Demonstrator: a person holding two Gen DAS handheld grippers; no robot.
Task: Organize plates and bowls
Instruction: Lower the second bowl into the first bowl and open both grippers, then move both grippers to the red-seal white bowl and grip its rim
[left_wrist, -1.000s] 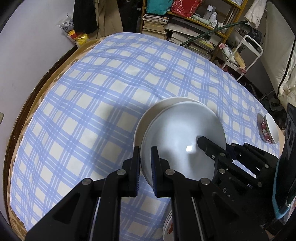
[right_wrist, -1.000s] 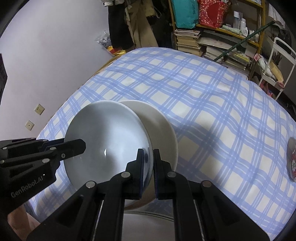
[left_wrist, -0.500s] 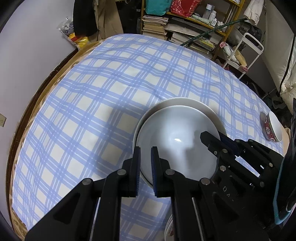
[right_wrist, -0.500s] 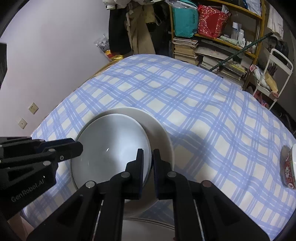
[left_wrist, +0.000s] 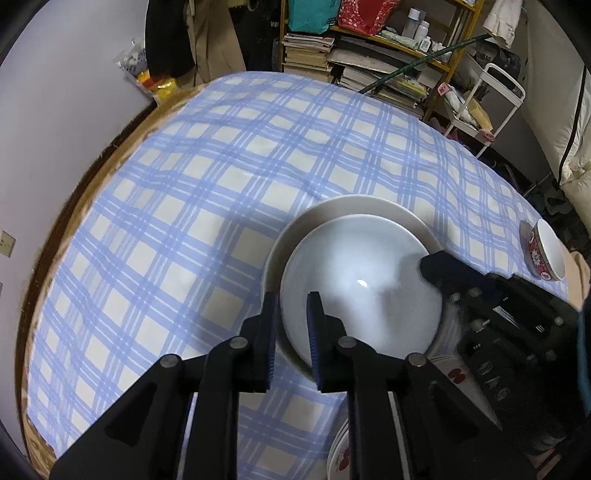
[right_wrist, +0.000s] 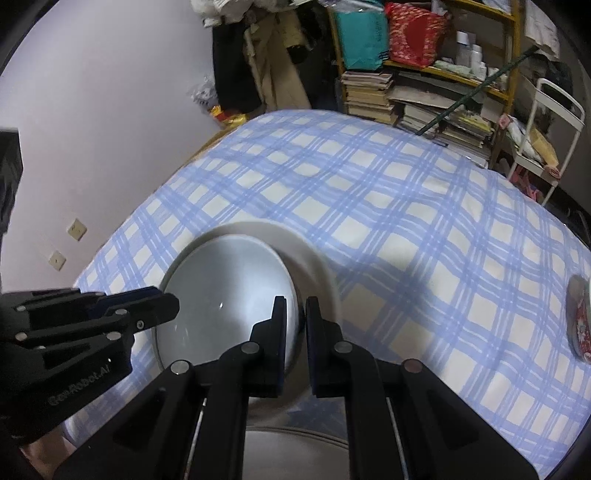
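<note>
A pale blue-white plate lies on a larger cream plate on the checked tablecloth. My left gripper is shut on the blue-white plate's left rim. My right gripper is shut on its right rim; the blue-white plate and the cream plate also show in the right wrist view. Each gripper shows in the other's view, the right and the left.
A red patterned bowl lies tilted at the table's right edge, also in the right wrist view. A flower-patterned plate sits at the near edge. Shelves of books and a white cart stand behind the table.
The blue-white plate, held tilted above the cream plate, has come down to lie nearly flat on it. Both grippers have stayed on its rim.
</note>
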